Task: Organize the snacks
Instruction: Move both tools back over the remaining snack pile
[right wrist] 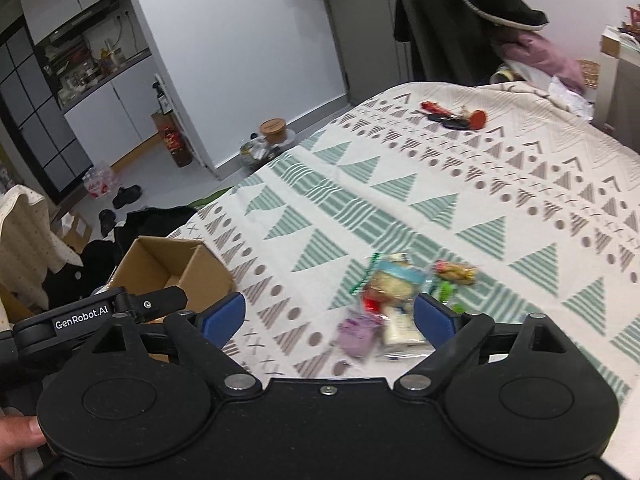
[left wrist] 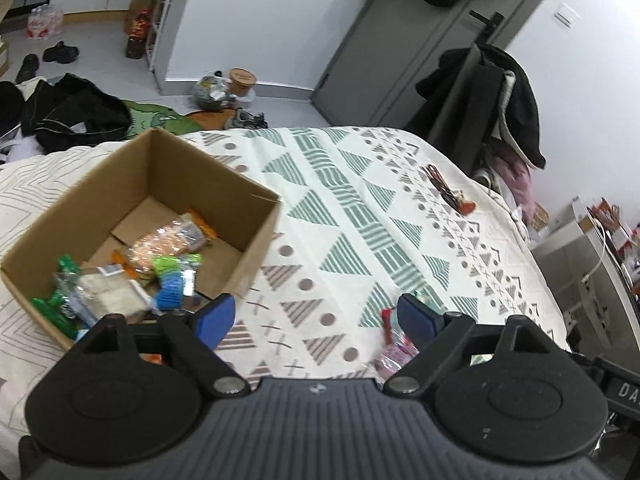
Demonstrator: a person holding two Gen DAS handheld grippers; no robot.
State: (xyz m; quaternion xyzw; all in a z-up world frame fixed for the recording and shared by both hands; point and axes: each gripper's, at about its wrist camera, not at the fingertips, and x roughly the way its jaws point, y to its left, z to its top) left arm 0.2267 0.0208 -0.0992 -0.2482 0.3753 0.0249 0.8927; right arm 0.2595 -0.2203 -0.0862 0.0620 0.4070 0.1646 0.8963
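An open cardboard box point(left wrist: 256, 232) sits on the patterned bedspread at the left and holds several wrapped snacks point(left wrist: 160, 256). My left gripper point(left wrist: 316, 316) is open and empty, just right of the box's near corner. A few pink and red snack packets point(left wrist: 390, 344) lie by its right finger. In the right wrist view a small pile of loose snacks point(right wrist: 392, 300) lies on the bedspread, between and just ahead of my right gripper point(right wrist: 330, 314), which is open and empty. The same box point(right wrist: 168, 272) shows at the left there, behind the left gripper's body.
Keys with a red tag point(right wrist: 460, 118) lie near the far edge of the bed point(right wrist: 520, 200). Dark clothes point(left wrist: 76, 116) are heaped on the floor past the box. A chair draped with coats point(left wrist: 492, 96) stands at the bed's far right corner.
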